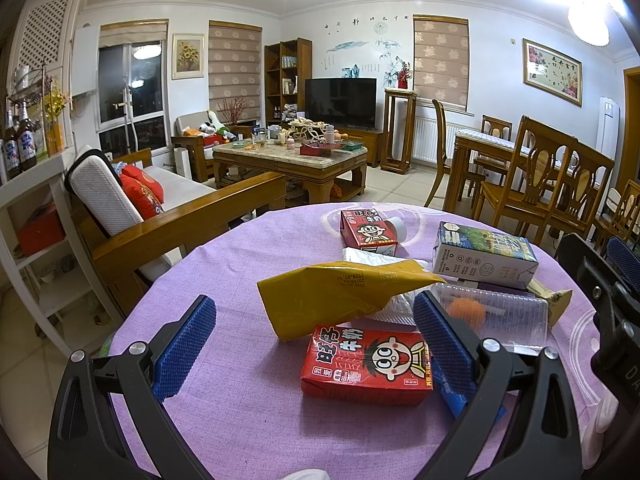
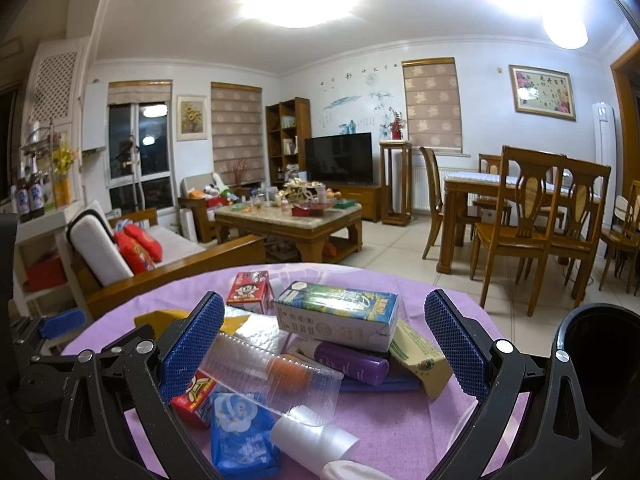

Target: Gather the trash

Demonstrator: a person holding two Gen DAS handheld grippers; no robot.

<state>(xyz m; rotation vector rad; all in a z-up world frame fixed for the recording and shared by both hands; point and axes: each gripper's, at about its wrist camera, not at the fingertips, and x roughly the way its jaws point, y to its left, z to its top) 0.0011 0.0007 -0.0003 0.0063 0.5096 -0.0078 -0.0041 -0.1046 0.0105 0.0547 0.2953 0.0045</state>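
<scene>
1. left gripper [image 1: 316, 348] and right gripper [image 2: 324, 344]: jaws wide, both empty.
2. trash pile incl. red milk carton [image 1: 366, 364] all on purple table [image 1: 224, 280].
3. bin [image 2: 600, 360] at right; judging nothing collected yet.

Home living-dining room; sofa [image 1: 160, 192], television [image 1: 341, 102], coffee table [image 1: 290, 160], dining chairs [image 1: 548, 184]
</scene>
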